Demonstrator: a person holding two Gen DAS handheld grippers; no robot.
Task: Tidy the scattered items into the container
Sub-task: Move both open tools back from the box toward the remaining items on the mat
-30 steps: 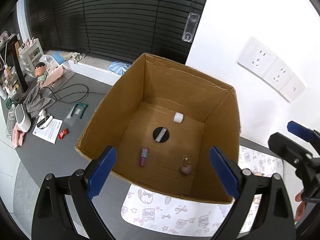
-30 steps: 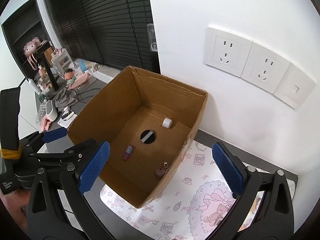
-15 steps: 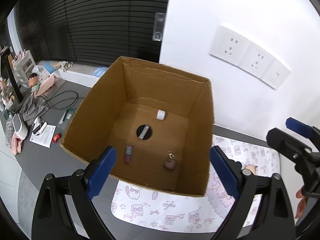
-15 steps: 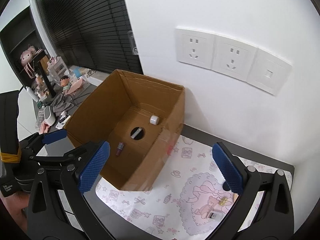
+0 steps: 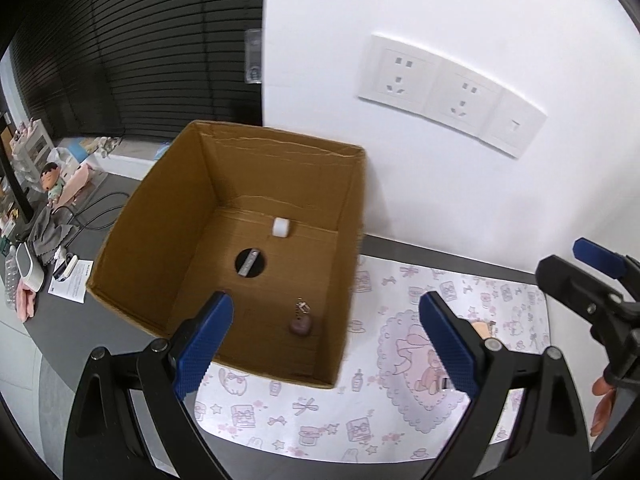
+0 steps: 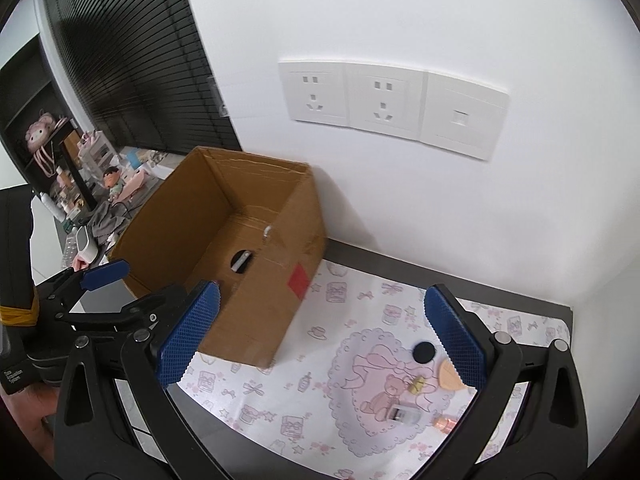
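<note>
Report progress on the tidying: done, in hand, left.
Done: a white cube, a black disc and a keychain charm lie in the cardboard box. In hand: nothing; left tool and right tool are open and empty. Left: a black cap, a tan wedge and other small bits on the mat.

A dark grey bench (image 6: pixel 472 284) carries a white pink-printed mat (image 6: pixel 348 360) and an open brown cardboard box (image 6: pixel 264 280).
</note>
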